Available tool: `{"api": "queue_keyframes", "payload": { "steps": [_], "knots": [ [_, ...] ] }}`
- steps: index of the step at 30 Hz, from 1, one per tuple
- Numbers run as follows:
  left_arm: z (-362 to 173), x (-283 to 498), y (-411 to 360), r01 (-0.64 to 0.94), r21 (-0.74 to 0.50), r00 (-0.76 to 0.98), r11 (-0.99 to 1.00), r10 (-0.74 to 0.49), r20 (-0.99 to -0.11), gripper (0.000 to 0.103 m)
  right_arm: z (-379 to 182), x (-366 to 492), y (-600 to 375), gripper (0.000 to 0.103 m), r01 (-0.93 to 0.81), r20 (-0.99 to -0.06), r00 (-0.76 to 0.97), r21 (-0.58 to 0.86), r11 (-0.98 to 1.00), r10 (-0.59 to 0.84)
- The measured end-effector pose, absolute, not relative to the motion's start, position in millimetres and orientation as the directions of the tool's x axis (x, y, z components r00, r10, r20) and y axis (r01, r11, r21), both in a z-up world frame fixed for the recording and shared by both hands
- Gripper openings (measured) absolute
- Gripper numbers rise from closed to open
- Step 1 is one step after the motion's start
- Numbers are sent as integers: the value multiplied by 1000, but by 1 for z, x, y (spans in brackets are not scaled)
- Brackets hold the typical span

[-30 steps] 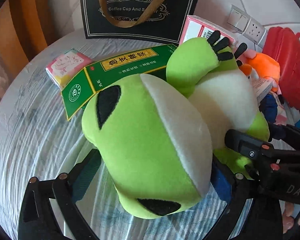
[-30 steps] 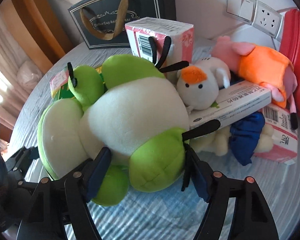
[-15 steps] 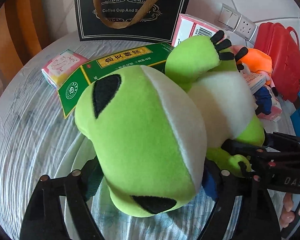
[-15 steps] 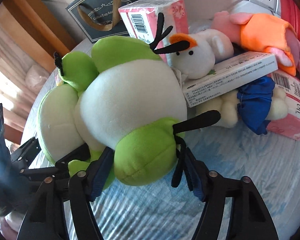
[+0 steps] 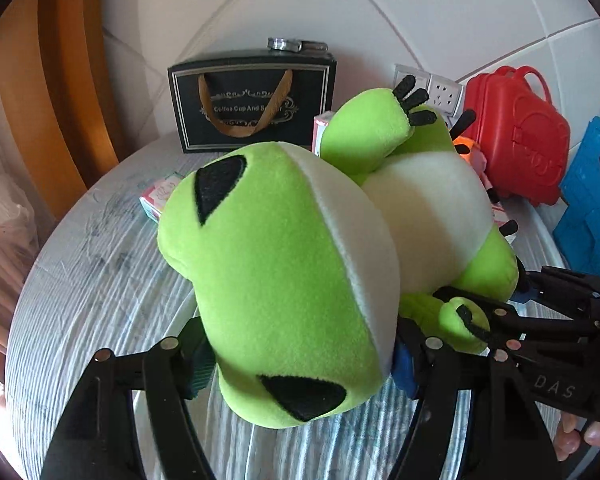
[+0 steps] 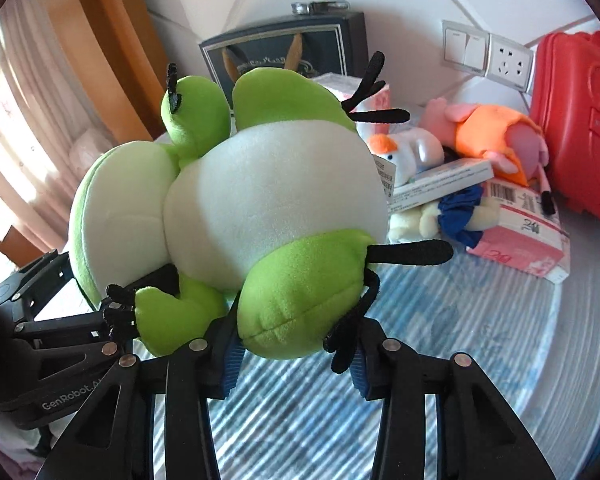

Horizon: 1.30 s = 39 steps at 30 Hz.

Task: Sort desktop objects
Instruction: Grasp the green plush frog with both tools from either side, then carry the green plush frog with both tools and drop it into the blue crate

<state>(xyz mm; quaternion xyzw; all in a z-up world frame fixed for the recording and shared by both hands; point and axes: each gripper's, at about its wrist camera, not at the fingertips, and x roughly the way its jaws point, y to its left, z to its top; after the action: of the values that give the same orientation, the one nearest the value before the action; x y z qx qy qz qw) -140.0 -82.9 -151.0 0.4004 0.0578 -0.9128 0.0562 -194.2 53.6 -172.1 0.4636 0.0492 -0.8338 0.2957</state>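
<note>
The green frog toy (image 5: 284,280) is pinched from two ends and hangs above the round bench (image 5: 92,280), clear of its striped cloth. The left hand-held gripper (image 5: 300,360) clamps the frog's big head, its jaws having just been closing with the head squeezed between them. The right hand-held gripper (image 6: 296,356) grips one green leg of the frog, its blue pads pressed into the plush on both sides; these jaws too have just been closing on the toy. In the left wrist view the right hand-held gripper shows at the lower right, with fingertips of a person's hand (image 5: 576,436) behind it.

At the back of the bench a dark paper bag (image 5: 252,100) with a brown ribbon handle stands against the tiled wall. A small pink packet (image 5: 158,196) lies just beside the frog's head. To the right lie a white duck toy (image 6: 412,154), a flat white box (image 6: 448,178), an orange and pink plush (image 6: 496,136) and a pink carton (image 6: 520,240), heaped close together. A red plastic case (image 6: 580,120) leans beside the wall sockets (image 6: 488,54)
</note>
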Motion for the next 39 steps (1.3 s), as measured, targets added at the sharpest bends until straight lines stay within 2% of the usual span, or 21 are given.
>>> {"api": "queue_keyframes", "payload": {
  "steps": [7, 12, 23, 33, 39],
  "knots": [
    [-79, -80, -54, 77, -57, -781, -995, -25, -624, 69, -94, -132, 86, 42, 521, -708, -527, 169, -837, -470],
    [-43, -37, -27, -18, -60, -833, -998, 48, -551, 70, -51, -75, 124, 42, 474, -646, -621, 144, -869, -445],
    [8, 33, 62, -290, -52, -861, -956, 284, -422, 71, 9, 51, 214, 42, 262, -532, -803, 89, -961, -268],
    [51, 68, 207, -466, 6, -836, -885, 438, -332, 73, 45, 129, 346, 43, 78, -428, -897, 87, -993, -108],
    [60, 80, 326, -522, 20, -809, -853, 488, -328, 74, 62, 151, 458, 43, 9, -401, -915, 94, -995, -46]
  ]
}}
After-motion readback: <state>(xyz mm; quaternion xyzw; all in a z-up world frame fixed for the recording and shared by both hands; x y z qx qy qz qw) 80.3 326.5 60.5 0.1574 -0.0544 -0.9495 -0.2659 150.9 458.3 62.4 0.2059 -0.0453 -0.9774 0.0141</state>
